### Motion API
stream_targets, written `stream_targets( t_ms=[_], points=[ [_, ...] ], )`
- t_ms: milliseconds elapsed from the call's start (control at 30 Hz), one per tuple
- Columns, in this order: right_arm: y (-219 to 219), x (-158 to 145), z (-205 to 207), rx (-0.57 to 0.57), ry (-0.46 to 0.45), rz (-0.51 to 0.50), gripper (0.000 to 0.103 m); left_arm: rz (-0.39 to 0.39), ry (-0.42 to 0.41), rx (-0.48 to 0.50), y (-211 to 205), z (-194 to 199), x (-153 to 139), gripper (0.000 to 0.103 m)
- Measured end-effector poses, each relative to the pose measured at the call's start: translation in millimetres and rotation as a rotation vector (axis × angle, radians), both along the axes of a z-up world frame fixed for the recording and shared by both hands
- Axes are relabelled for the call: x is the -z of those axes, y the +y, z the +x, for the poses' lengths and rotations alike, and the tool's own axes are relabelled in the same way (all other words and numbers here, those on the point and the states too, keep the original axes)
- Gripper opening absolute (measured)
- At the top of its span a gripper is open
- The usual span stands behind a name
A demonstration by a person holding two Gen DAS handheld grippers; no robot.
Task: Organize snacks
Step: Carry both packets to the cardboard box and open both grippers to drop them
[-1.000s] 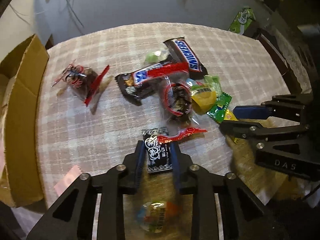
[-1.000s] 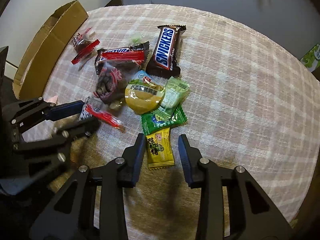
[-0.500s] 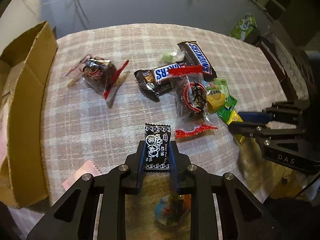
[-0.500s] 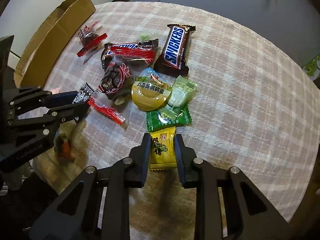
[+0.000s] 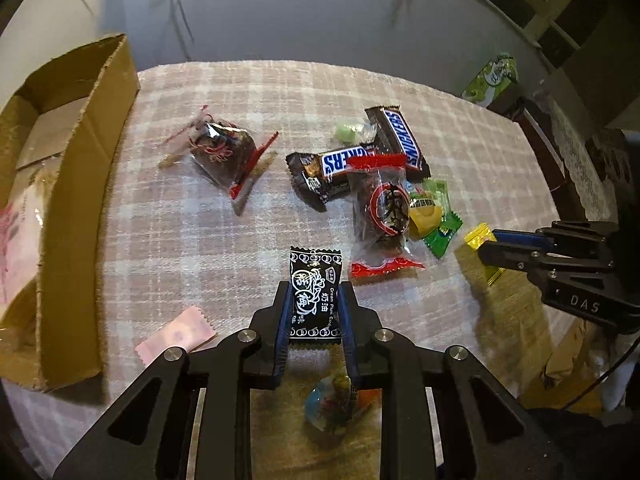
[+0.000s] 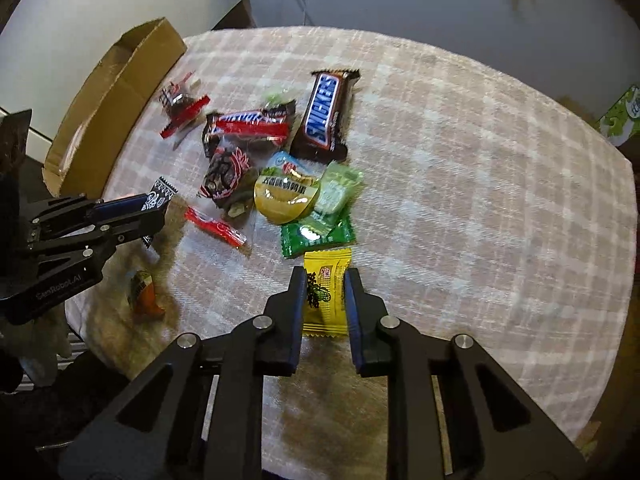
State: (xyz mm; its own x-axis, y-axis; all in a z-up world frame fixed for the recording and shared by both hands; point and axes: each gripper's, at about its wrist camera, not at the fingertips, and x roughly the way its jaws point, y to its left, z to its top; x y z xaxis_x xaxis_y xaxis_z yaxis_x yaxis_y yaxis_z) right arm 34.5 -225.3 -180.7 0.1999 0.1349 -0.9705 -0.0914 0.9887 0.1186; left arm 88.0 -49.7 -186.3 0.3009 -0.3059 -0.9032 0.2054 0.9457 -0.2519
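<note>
Left wrist view: left gripper (image 5: 314, 306) pinching a black candy packet (image 5: 315, 294) above the checked tablecloth (image 5: 168, 232) near the cardboard box (image 5: 80, 184); right wrist view: right gripper (image 6: 325, 298) pinching a yellow candy packet (image 6: 326, 292) just beside the snack pile (image 6: 288, 168).

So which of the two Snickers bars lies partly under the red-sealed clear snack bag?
The left Snickers bar, lying crosswise; the other Snickers bar beside it is uncovered.
</note>
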Motion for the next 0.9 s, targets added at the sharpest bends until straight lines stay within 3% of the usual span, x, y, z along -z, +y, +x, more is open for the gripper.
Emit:
stream_targets(
  t_ms=[333,900],
  points=[
    [16,-39,16,-0.026,-0.093,0.021,0.019,-0.011,-0.056,-0.062,26,0,-27,0.021],
    [124,-71,97,-0.231,-0.192,0.117,0.019,0.017,-0.133,-0.276,118,17,-57,0.021]
  ],
)
